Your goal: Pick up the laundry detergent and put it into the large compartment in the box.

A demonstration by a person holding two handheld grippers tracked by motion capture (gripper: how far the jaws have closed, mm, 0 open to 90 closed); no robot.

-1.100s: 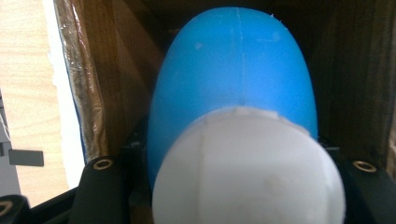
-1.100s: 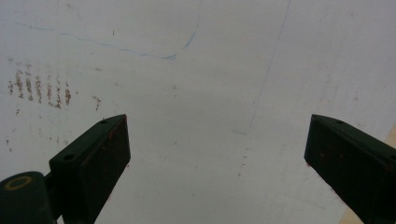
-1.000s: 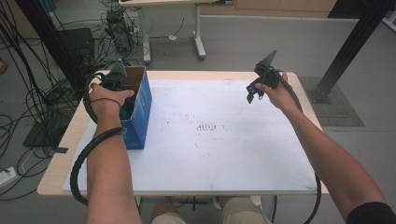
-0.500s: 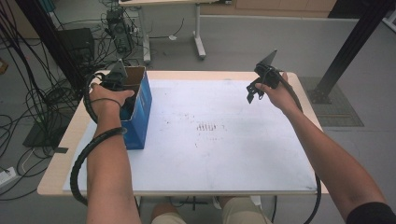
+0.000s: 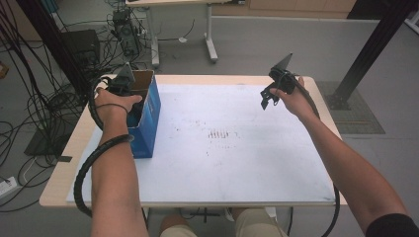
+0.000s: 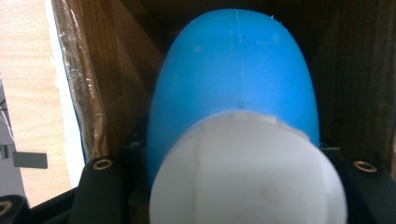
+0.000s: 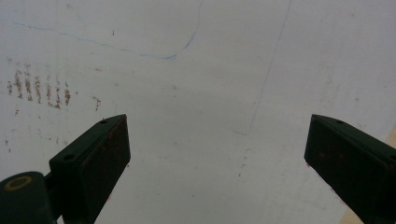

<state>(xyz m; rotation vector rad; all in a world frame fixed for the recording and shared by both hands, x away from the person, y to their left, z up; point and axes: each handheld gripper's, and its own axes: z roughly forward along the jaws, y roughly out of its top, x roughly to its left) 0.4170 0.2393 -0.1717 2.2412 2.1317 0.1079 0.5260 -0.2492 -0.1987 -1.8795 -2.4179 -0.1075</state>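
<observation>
A grey floor strewn with black cables (image 5: 34, 113) surrounds the pale wooden table (image 5: 64, 163), whose top carries a white sheet (image 5: 237, 163) marked with brownish smudges (image 5: 220, 134). The left tool (image 5: 123, 84) is sunk into the open top of a blue box (image 5: 148, 123) standing at the table's left edge, so in the high view the box wall and the hand (image 5: 113, 101) hide its jaws. In the left gripper view they are clamped on a blue and white rounded object (image 6: 238, 93) that lies inside the box's brown interior; its far end is lost in shadow and its full shape is hard to make out. Well apart, the right tool (image 5: 269, 96) hovers above the sheet's far right part, jaws spread wide with nothing between them. Beyond the tools stand another table's legs (image 5: 210, 34) and a dark post (image 5: 375, 49).
</observation>
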